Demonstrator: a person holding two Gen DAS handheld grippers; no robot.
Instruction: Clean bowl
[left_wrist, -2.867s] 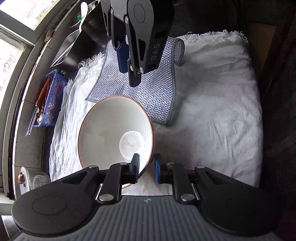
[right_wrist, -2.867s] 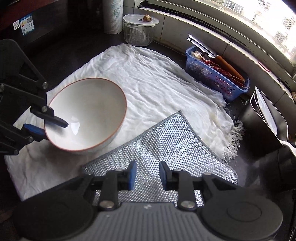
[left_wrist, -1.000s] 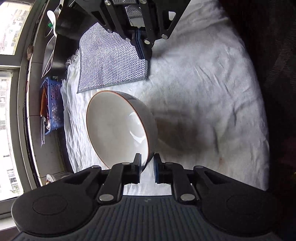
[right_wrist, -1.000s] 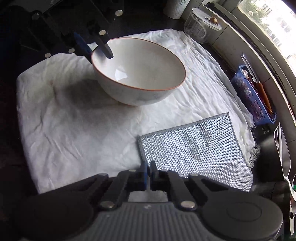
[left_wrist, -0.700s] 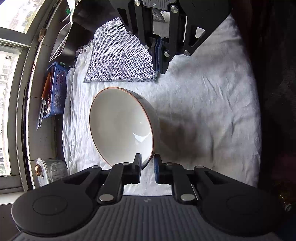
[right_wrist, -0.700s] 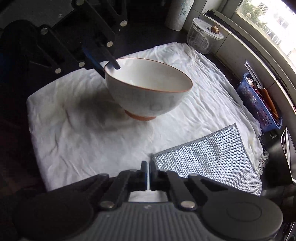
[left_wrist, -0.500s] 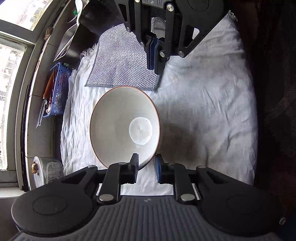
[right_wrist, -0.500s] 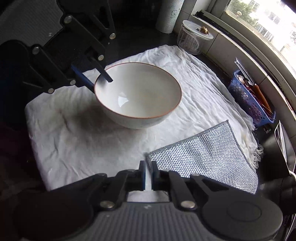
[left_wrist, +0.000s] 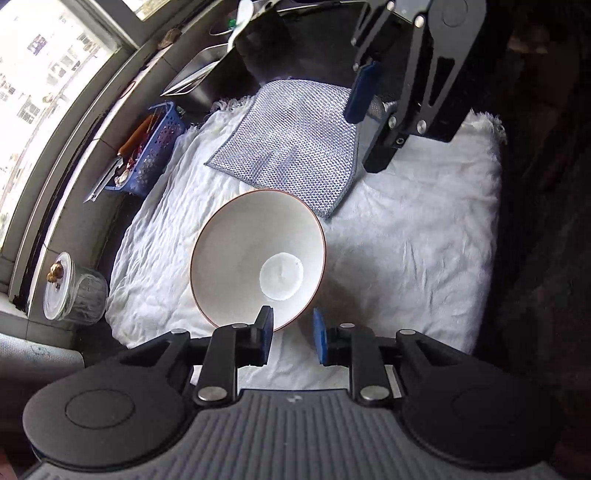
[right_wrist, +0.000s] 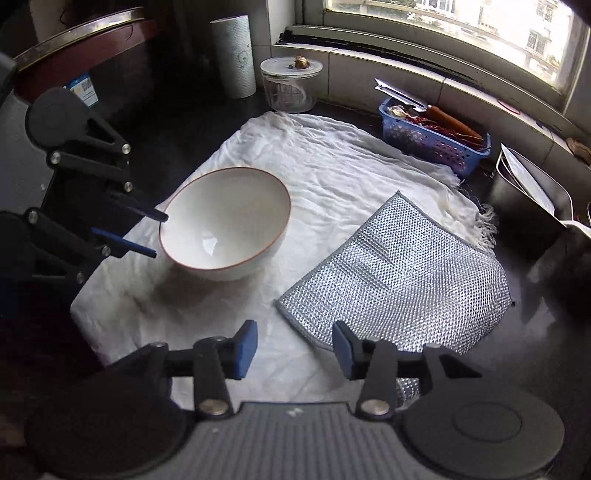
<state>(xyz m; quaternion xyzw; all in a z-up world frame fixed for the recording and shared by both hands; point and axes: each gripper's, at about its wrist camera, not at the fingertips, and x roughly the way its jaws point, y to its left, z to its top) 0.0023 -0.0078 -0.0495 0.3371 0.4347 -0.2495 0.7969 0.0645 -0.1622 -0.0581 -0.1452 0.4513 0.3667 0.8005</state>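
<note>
writing: none readable | left gripper (left_wrist: 291, 334): jaws apart, straddling the near rim of the bowl (left_wrist: 255, 258), not clamped | bowl: upright on white cloth (right_wrist: 332, 166), looks clean inside | mesh pad (right_wrist: 399, 273): flat, right of bowl, near edge overhanging cloth | right gripper (right_wrist: 293, 349): jaws wide apart above pad's near corner | basket (right_wrist: 432, 140): beyond pad, holds utensils.

Light: daylight from the window (right_wrist: 480, 33), blown out white.
Shadow: soft, beside the bowl (right_wrist: 225, 221).
Glare: small glint inside the bowl.
Edges: fisheye bending, dark corners.
Focus: sharp.
</note>
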